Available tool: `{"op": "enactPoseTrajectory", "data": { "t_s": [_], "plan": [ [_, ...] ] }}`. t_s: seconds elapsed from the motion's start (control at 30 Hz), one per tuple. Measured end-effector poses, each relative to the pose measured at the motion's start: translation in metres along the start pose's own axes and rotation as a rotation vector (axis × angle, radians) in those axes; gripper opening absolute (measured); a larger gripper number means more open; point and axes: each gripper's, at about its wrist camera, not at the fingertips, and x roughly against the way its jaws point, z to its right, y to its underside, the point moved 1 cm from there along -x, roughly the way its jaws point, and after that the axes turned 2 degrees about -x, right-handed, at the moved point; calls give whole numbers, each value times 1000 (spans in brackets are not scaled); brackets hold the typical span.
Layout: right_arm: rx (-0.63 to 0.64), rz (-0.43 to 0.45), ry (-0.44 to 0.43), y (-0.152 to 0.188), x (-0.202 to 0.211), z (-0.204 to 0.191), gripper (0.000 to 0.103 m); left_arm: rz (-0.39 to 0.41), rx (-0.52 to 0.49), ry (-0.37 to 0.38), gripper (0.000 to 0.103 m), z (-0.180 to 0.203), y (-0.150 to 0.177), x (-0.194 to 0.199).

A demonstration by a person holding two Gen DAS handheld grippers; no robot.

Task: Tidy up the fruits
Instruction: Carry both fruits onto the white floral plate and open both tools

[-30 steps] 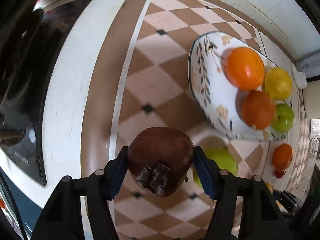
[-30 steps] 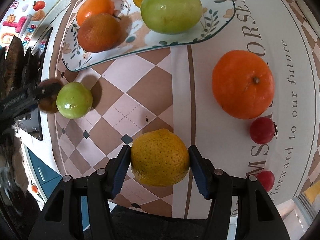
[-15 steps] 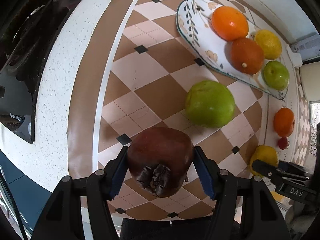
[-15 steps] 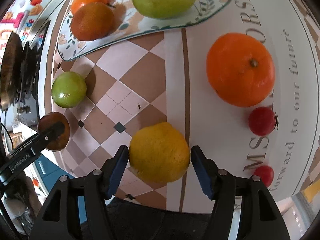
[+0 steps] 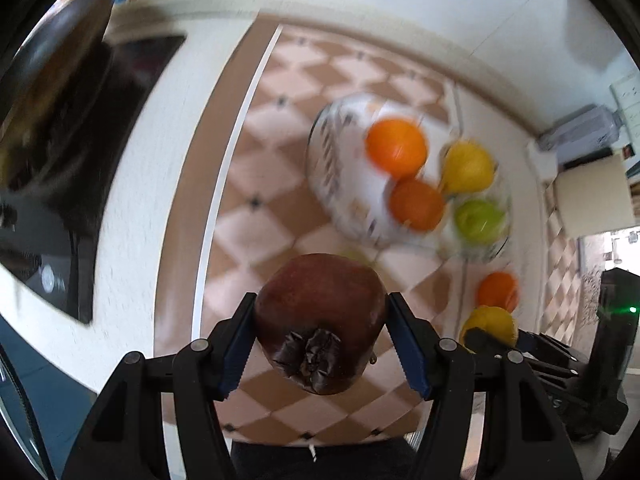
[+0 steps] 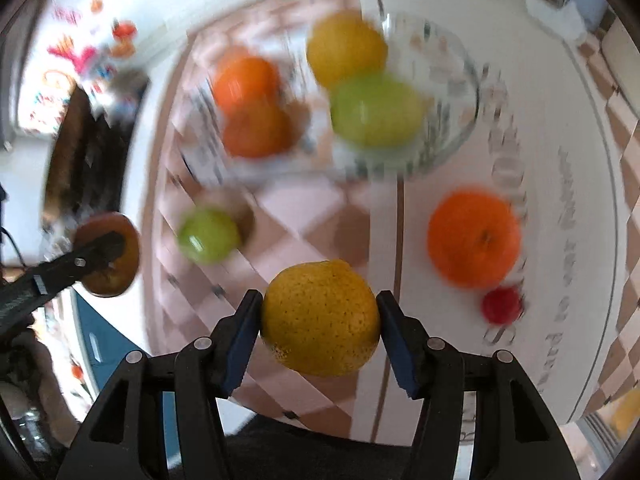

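My left gripper (image 5: 320,320) is shut on a dark brown-red fruit (image 5: 320,296), held above the checkered cloth. The jaws of my right gripper (image 6: 320,316) are closing, and both pads press on a yellow citrus (image 6: 320,332) lifted off the table. Ahead lies the patterned plate (image 5: 340,184) with two oranges (image 5: 396,148), a yellow fruit (image 5: 468,166) and a green one (image 5: 478,220). A green apple (image 6: 208,234), a big orange (image 6: 474,238) and a small red fruit (image 6: 500,304) sit loose on the table. Both views are blurred by motion.
A black stove top (image 5: 60,184) lies at the left beyond the white counter strip. The table's front edge (image 6: 280,416) runs just under the grippers. A white appliance (image 5: 580,136) stands at the back right by the wall.
Both grippers have risen with their fruits, so the table looks farther away. In the left wrist view the green apple is now almost hidden behind the brown fruit.
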Motion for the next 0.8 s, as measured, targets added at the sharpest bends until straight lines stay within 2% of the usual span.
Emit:
{"op": "enactPoseTrajectory", "data": {
  "t_s": [0.17,0.27,0.33,0.57,0.67,0.8],
  "plan": [
    [-33,85,45,-58,26,22,61,27,-21,-44,61,8,-50,-2],
    [-40,101,108,-86,23,35,61,-9,-28,-71,61,2,-80,-18],
    [-25,100,158,-103,18,42,61,-63,-22,-85,61,3,-97,-36],
    [0,70,236,-133,0,58,61,-155,7,-120,62,-2,-118,-82],
    [17,63,255,-138,-8,59,61,-155,-2,-136,62,3,-124,-86],
    [15,44,255,-141,-18,57,61,-165,-25,-121,62,14,-131,-89]
  ]
}}
